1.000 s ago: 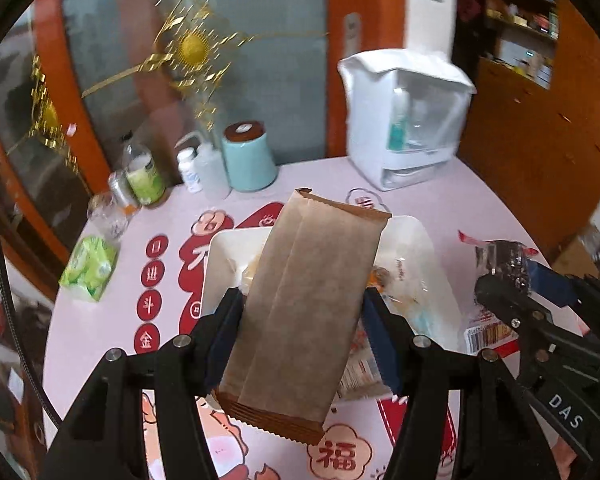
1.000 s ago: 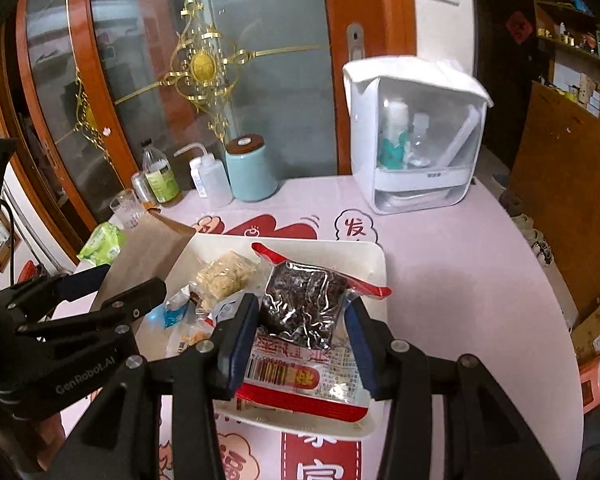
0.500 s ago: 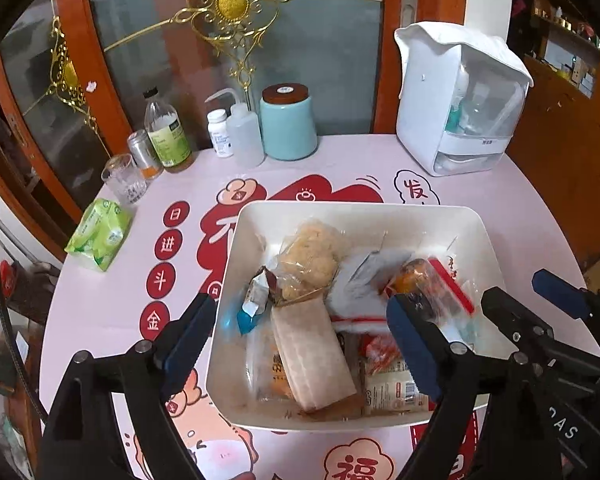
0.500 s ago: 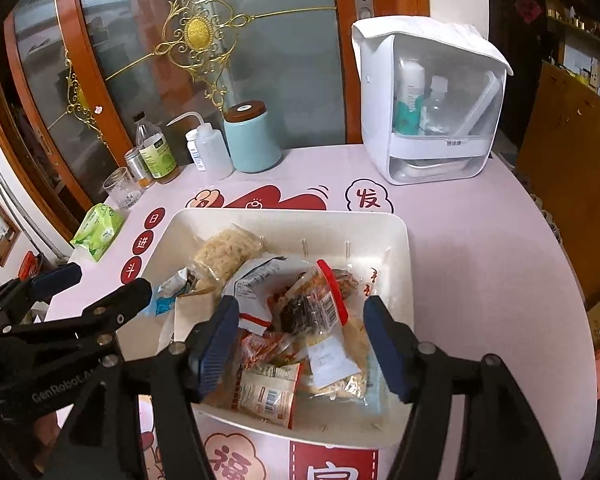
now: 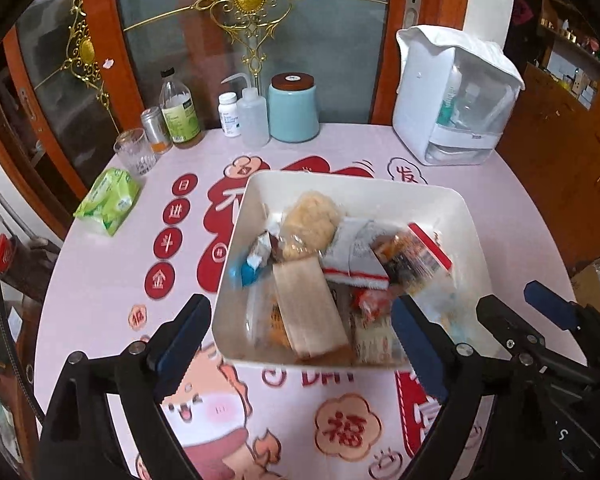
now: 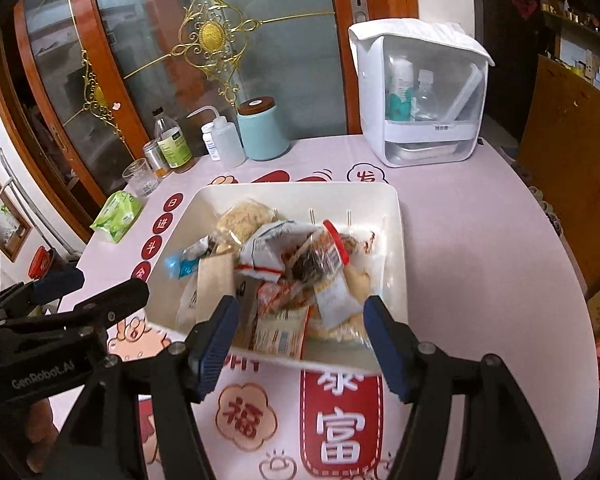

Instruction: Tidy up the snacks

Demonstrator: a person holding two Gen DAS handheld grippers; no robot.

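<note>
A white rectangular bin (image 5: pixel 380 194) (image 6: pixel 396 236) sits on the pink table and holds several snack packets. A brown paper packet (image 5: pixel 308 304) (image 6: pixel 216 284) lies at its near left. A clear red-topped packet of dark snack (image 5: pixel 414 258) (image 6: pixel 324 256) lies on the pile. My left gripper (image 5: pixel 300 340) is open and empty, just in front of the bin's near rim. My right gripper (image 6: pixel 298 332) is open and empty, over the bin's near edge.
At the table's back stand a teal canister (image 5: pixel 294 108), a squeeze bottle (image 5: pixel 252 120), a green-label bottle (image 5: pixel 179 114), a glass (image 5: pixel 134 156) and a white dispenser box (image 5: pixel 456 100). A green tissue pack (image 5: pixel 108 202) lies at the left edge.
A second ago each gripper held a packet: left the brown one, right the dark-snack one. Both were let go into the bin, and both grippers have drawn back, open.
</note>
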